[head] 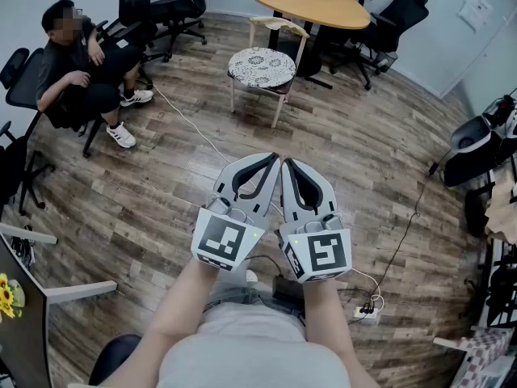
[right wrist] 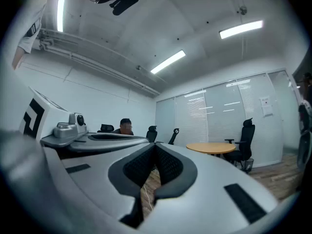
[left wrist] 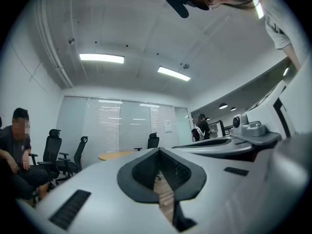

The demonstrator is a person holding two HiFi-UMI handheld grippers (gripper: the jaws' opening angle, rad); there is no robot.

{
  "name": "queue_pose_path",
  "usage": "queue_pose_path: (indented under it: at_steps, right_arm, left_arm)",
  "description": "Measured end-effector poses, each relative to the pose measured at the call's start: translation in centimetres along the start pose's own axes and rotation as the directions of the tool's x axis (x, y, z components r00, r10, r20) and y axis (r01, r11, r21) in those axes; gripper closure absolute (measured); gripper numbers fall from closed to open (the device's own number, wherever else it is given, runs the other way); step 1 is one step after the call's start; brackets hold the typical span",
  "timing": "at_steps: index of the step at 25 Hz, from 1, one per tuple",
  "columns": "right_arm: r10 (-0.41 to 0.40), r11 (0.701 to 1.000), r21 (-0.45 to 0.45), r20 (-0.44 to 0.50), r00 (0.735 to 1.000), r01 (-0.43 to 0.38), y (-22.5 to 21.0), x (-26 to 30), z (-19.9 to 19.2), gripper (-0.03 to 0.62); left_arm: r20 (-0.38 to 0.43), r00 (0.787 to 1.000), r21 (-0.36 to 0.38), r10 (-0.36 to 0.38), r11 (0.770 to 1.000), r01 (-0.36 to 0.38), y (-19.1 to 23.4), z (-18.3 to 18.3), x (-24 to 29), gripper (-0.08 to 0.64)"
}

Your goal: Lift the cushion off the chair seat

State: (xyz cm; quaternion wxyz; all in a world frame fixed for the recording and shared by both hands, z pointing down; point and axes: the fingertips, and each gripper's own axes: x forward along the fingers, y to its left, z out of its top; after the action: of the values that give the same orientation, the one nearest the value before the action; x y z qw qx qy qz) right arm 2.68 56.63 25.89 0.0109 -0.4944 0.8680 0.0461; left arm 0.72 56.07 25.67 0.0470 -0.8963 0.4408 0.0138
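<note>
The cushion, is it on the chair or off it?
On: the patterned cushion lies flat on the seat of the wooden chair.

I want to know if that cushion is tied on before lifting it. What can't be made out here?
Ties or underside of the round white patterned cushion on the wooden chair: head view, too small, covered by the cushion itself.
The cushion, both gripper views: not visible; the grey shut left gripper and right gripper fill the lower frame.

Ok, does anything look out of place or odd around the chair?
Nothing much: the cushion lies flat, centred on the wooden chair. Only a white cable trails loose across the floor near it, a possible trip risk.
</note>
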Motion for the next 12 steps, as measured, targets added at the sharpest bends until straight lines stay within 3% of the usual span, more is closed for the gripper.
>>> queue_pose_path:
  at_steps: [12]
  right_arm:
    - [-0.012,1.000,0.007,-0.020,1.000,0.013,-4.0,6.2,-1.2,0.569]
  left_arm:
    - [0.009,1.000,-0.026,0.004,1.000,-0.004,5.4,-0.7,6.3,0.563]
